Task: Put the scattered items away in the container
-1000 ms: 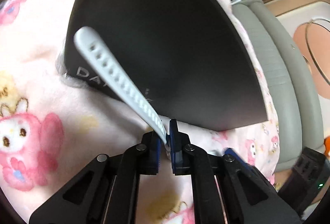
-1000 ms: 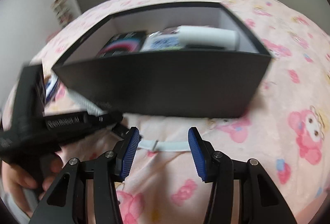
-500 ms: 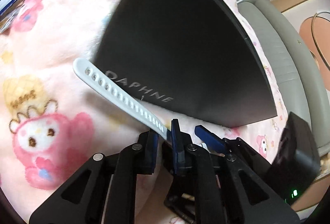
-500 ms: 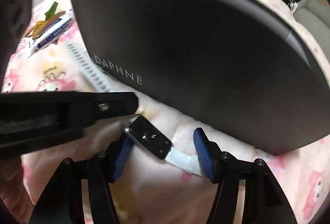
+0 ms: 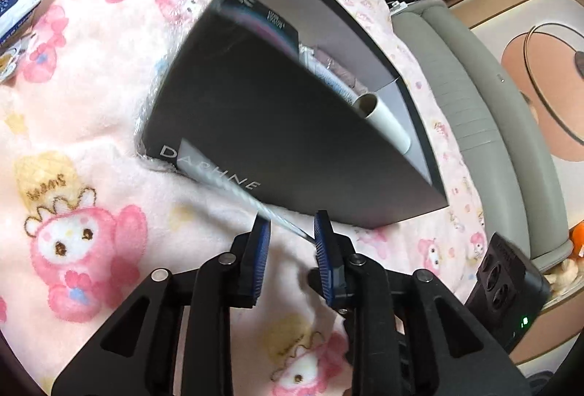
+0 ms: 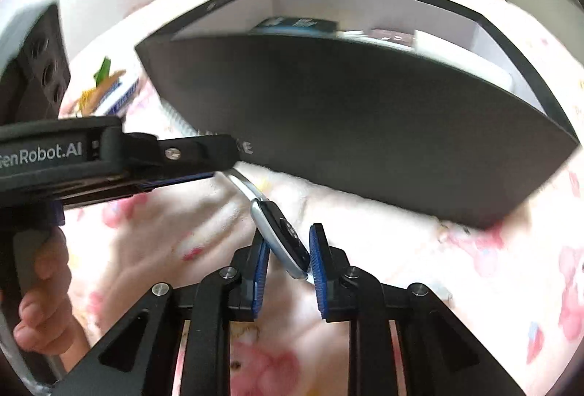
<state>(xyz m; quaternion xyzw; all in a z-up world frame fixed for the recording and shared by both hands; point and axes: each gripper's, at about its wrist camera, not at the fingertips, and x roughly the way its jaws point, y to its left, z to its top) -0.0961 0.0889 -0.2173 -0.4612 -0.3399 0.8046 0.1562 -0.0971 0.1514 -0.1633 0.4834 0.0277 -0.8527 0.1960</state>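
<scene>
Box [image 6: 365, 126] wall near fingers [image 6: 321, 257]; watch [image 6: 283, 235] between them.

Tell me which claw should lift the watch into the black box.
Right. The right claw is closing around the watch body, while the left claw is opening off its strap; the black box sits directly ahead.

black box [image 5: 292, 126], near outer wall, lower corner: pale capitals read "daphne" in the left wrist view, middle letters crossed by a blurred white strap [image 5: 233, 188]; in the right wrist view only a final "e" shows past the left gripper [image 6: 219, 155]. side of that gripper's body, left of the box: "enrobot.ai" in white. blanket [image 5: 109, 177] left of the box: cursive word on a yellow ice-cream print, not legible. packet [image 5: 22, 5] far left of the box: print too small to read.
</scene>
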